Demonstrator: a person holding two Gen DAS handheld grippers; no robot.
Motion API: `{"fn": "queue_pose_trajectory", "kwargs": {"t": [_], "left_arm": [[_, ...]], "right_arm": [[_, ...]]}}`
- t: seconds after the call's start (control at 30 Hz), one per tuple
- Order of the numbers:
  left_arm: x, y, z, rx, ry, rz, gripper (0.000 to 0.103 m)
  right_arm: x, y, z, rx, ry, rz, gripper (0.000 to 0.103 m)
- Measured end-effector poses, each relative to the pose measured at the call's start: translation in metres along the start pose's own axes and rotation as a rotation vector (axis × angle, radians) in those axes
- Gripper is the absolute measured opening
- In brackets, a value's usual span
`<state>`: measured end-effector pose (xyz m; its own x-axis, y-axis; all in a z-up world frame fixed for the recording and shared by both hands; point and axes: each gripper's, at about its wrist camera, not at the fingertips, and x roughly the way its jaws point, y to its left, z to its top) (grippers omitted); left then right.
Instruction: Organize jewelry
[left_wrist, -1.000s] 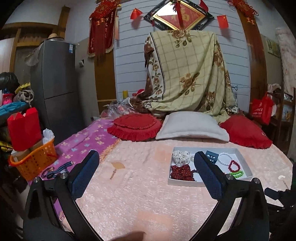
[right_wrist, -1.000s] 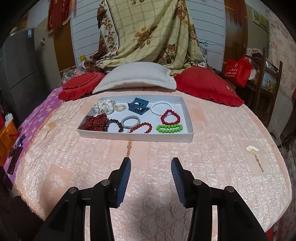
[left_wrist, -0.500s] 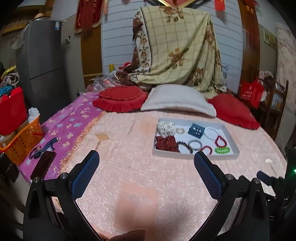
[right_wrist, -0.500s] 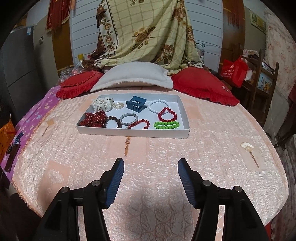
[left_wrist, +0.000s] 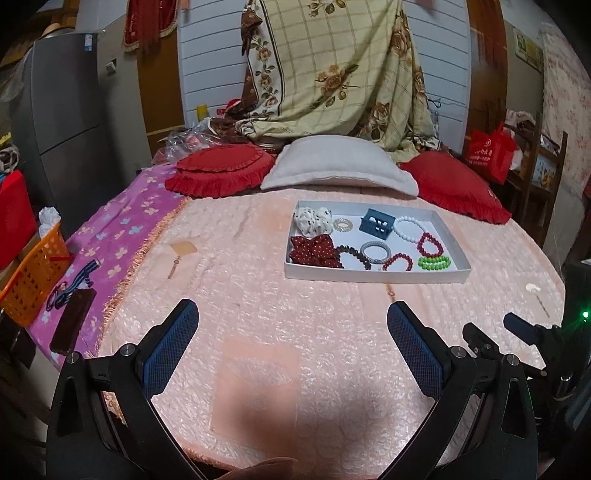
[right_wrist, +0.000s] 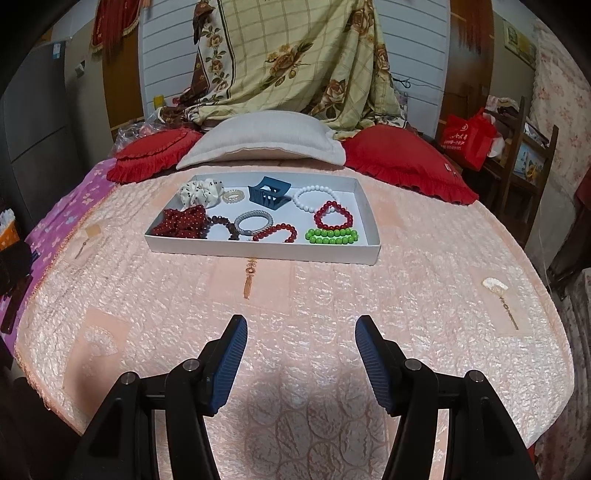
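Right claw (right_wrist: 300, 354): jaws parted wide, nothing between them, held low over the pink quilted bed cover (right_wrist: 295, 295) and pointed at the tray. Left claw (left_wrist: 291, 350): jaws spread wider, also empty, poised over the near part of the same cover, with the tray ahead and to its right.

Tray (right_wrist: 258, 251): shallow white box lying flat on the bed, well apart from both claws, near the pillows. Contents, front row from the right: green bead bracelet (right_wrist: 331, 235), dark red bead bracelet (right_wrist: 275, 233), silver-grey ring bracelet (right_wrist: 254, 222), brown bead bracelet (right_wrist: 225, 227), red dotted scrunchie (right_wrist: 181, 220). Back row: red bead bracelet (right_wrist: 333, 216), white bead bracelet (right_wrist: 314, 197), blue hair claw clip (right_wrist: 269, 194), small pale coil tie (right_wrist: 233, 195), white dotted scrunchie (right_wrist: 199, 192).

Loose items on the cover: tasselled pendant (right_wrist: 249, 275) just before the tray's front wall; pale shell-like pendant (right_wrist: 495, 285) far to the right; another tasselled piece (left_wrist: 176, 258) to the left.

Step in hand, by judgement: approach, with no item yet grasped. Next move would call for carrying one claw forward over the tray wall or down to a loose pendant, then closing on a thin, low-lying piece without snagging its neighbours.
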<state>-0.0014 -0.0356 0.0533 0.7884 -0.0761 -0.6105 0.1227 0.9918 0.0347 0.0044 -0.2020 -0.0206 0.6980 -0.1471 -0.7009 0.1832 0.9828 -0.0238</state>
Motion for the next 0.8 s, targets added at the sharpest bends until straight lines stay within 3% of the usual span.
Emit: {"fn": "queue_pose_trajectory", "kwargs": {"t": [0.8], "left_arm": [[0.019, 0.004, -0.012, -0.007, 0.085, 0.019, 0.102]], "right_arm": [[0.010, 0.010, -0.010, -0.028, 0.028, -0.013, 0.059]]}}
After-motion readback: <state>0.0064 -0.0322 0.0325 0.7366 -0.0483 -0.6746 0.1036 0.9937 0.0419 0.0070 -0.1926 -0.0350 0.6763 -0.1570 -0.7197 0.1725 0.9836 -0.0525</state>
